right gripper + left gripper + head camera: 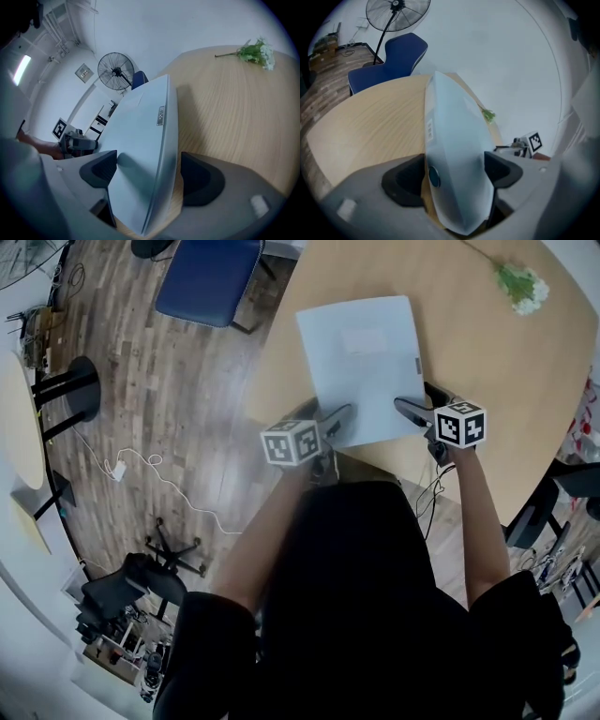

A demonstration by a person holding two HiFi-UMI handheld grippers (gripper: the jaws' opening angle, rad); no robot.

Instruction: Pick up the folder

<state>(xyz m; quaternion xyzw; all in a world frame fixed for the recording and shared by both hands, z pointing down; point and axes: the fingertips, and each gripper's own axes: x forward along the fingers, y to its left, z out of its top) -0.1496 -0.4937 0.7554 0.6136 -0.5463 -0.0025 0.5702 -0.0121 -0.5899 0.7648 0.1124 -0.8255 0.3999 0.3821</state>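
A pale blue-grey folder (361,362) lies flat on the round wooden table (487,381), its near edge towards me. My left gripper (336,420) is at the folder's near left corner and my right gripper (410,410) at its near right corner. In the left gripper view the folder (457,140) runs between the wide-apart jaws of the left gripper (452,176), with a gap on the left side. In the right gripper view the folder (140,140) also sits between the spread jaws of the right gripper (147,176), with bare table showing beside the right pad. Both grippers are open.
A sprig of white flowers (520,285) lies at the table's far right. A blue chair (208,277) stands beyond the table's left edge, and a standing fan (397,11) is behind it. Cables and a chair base lie on the wooden floor at left.
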